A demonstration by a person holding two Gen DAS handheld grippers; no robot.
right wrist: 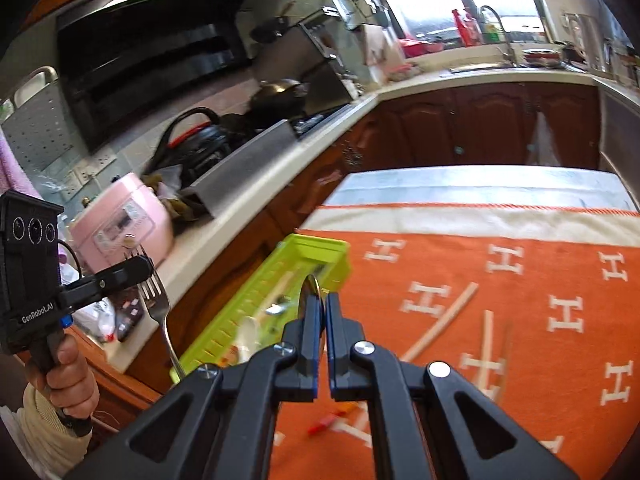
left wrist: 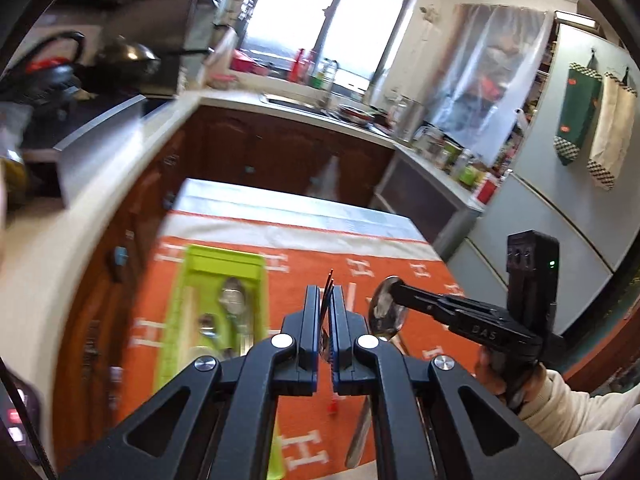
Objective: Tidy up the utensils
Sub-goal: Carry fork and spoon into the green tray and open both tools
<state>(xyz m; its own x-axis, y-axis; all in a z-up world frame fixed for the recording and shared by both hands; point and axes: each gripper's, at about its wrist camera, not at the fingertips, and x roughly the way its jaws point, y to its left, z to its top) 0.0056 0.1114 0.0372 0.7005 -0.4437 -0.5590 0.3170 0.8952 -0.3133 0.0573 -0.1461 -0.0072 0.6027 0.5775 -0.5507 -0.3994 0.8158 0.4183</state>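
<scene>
Holding a fork (right wrist: 155,294) in the left gripper (right wrist: 144,265) - fingers closed across the tines, tines up, handle hanging down and slightly right. Keeps it in the air, left of the tray (right wrist: 320,245) in the right wrist view, with the counter behind. Shows in the left wrist view only as a thin edge pinched between the closed pads of the left gripper (left wrist: 325,293).

Grips a spoon (left wrist: 386,308) in the right gripper (left wrist: 394,285), fingers shut on the top edge of the bowl, bowl up, handle trailing down toward the cloth (left wrist: 400,276). Lifts it clear of the cloth, to the right of the fork. Appears edge-on in the right wrist view, as a thin disc clamped between the pads of the right gripper (right wrist: 323,298).

Leaves the green tray (left wrist: 224,255) at the left edge of the orange cloth (right wrist: 520,280), with spoons (left wrist: 232,300) lying inside it. Leaves chopsticks (right wrist: 440,328) loose on the cloth - well right of the tray, crossing at angles. Leaves a small red thing (right wrist: 322,424) on the cloth, near the camera.

Wraps a hand (right wrist: 72,380) round the left handle and a hand (left wrist: 496,368) round the right, cream sleeves at both wrists.
</scene>
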